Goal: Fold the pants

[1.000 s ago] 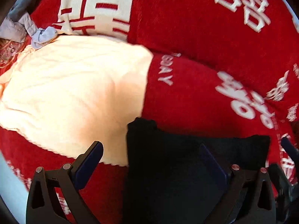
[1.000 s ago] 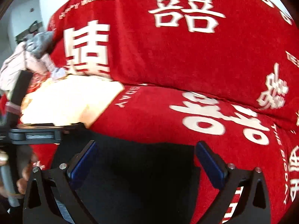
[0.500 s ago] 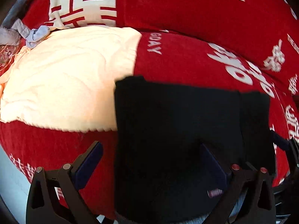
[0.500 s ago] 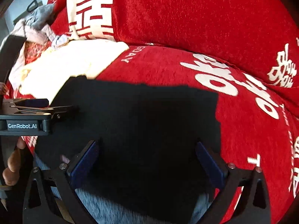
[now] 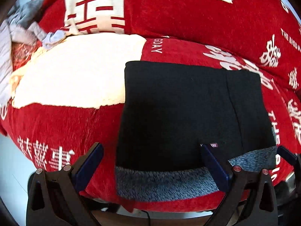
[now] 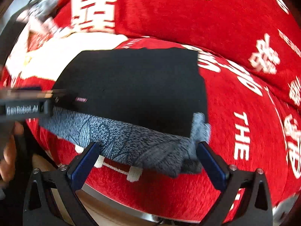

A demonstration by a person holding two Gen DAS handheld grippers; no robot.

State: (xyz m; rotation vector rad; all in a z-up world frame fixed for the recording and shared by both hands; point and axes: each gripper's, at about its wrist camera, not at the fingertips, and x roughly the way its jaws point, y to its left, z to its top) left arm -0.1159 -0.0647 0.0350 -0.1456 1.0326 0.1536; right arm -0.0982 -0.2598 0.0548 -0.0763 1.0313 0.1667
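Pants: one pair of black pants (image 5: 175, 113), folded into a flat rectangle on the red sofa cover (image 5: 56, 128), at the front edge of the seat.
Lining: one grey fleecy band (image 5: 161, 184) shows along the pants' near edge, turned outward; in the right wrist view it sags over the seat front (image 6: 131, 141).
Label: one small tag (image 5: 213, 145) near the pants' front hem.
Cream towel: one (image 5: 75, 71), left of the pants, its right edge touching them.
Grey clothes: one crumpled heap (image 5: 24, 24), far left behind the towel.
Left gripper (image 5: 152, 165): fingers spread wide, holding nothing, above the pants' front-left part.
Right gripper (image 6: 148, 162): fingers wide apart, empty, just in front of the pants' grey edge.
Hand: one (image 6: 7, 150), partly seen at the left gripper's handle.
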